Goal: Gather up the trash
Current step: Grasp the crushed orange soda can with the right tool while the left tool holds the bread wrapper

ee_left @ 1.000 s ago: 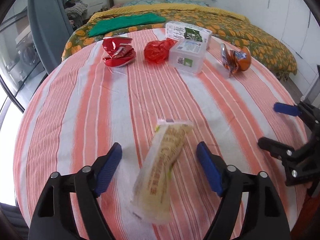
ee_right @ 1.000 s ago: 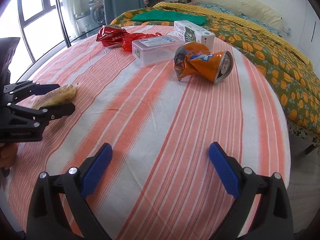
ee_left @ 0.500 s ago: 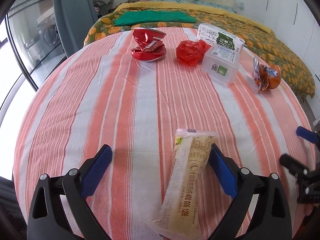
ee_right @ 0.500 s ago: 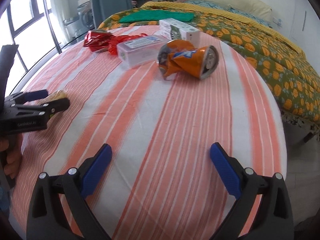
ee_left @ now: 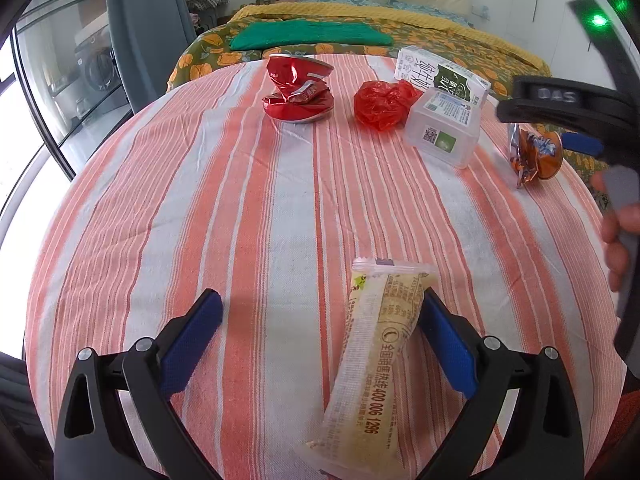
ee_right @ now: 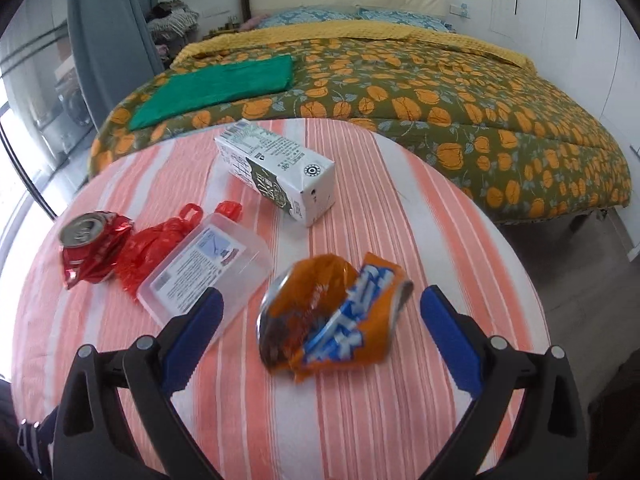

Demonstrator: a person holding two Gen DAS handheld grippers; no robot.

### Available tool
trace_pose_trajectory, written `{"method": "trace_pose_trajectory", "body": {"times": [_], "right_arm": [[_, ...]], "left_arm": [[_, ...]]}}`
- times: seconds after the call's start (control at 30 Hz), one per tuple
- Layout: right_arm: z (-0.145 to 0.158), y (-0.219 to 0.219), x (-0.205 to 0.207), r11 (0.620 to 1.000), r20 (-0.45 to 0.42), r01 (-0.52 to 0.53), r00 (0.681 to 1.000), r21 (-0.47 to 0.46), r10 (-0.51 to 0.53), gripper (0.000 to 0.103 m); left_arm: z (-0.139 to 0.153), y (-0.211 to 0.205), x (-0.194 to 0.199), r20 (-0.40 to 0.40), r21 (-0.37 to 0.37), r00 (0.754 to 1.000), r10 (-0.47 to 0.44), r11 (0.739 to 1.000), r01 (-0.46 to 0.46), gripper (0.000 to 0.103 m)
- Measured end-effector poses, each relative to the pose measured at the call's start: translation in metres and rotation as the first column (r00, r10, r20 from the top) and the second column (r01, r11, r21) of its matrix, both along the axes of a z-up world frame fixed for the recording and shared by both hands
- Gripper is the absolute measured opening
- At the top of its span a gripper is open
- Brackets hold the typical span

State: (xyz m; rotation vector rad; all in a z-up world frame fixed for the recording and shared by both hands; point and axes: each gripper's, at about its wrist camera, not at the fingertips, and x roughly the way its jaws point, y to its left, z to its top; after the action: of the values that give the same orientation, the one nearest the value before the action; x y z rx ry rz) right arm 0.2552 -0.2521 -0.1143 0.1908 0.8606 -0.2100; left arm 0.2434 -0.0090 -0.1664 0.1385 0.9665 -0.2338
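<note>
A long yellow snack wrapper [ee_left: 376, 356] lies on the striped round table [ee_left: 240, 208], between the blue pads of my left gripper [ee_left: 320, 316], which is open; the wrapper leans against the right pad. My right gripper [ee_right: 320, 312] is open around a crushed orange can [ee_right: 328, 316] lying between its fingers, pads apart from it. In the left wrist view the right gripper [ee_left: 576, 120] hovers by that orange can [ee_left: 536, 152]. A crushed red can [ee_left: 298, 90], a red plastic bag [ee_left: 382, 106], a clear plastic box [ee_left: 444, 128] and a milk carton [ee_left: 440, 74] sit at the table's far side.
A bed [ee_right: 400, 80] with a pumpkin-print cover and a folded green cloth [ee_right: 216, 84] stands right behind the table. A grey curtain [ee_left: 148, 20] and glass doors are at the left. The table's right edge [ee_right: 532, 280] drops to the floor.
My right gripper swung over to the orange can, which now lies between its fingers. The left gripper's jaws widened around the wrapper, which now lies flat against the right pad.
</note>
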Motion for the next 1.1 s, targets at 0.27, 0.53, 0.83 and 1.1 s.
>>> {"method": "trace_pose_trajectory", "body": {"times": [0.27, 0.53, 0.83, 1.1], "right_arm": [[-0.014, -0.01, 0.003, 1.0, -0.045, -0.024, 0.999, -0.001, 0.024, 0.077], [-0.009, -0.025, -0.045, 0.976, -0.01, -0.197, 0.98, 0.096, 0.199, 0.076], [-0.008, -0.016, -0.113, 0.844, -0.034, -0.529, 0.845, 0.09, 0.534, 0.078], [-0.012, -0.018, -0.128, 0.874, -0.048, -0.486, 0.872, 0.024, 0.487, 0.085]], "left_arm": [[0.0, 0.0, 0.0, 0.0, 0.0, 1.0, 0.0, 1.0, 0.0, 0.095], [0.0, 0.0, 0.0, 0.0, 0.0, 1.0, 0.0, 1.0, 0.0, 0.095], [0.0, 0.0, 0.0, -0.008, -0.016, 1.0, -0.015, 1.0, 0.015, 0.097], [0.006, 0.017, -0.023, -0.024, -0.07, 0.984, -0.177, 0.982, 0.175, 0.097]]}}
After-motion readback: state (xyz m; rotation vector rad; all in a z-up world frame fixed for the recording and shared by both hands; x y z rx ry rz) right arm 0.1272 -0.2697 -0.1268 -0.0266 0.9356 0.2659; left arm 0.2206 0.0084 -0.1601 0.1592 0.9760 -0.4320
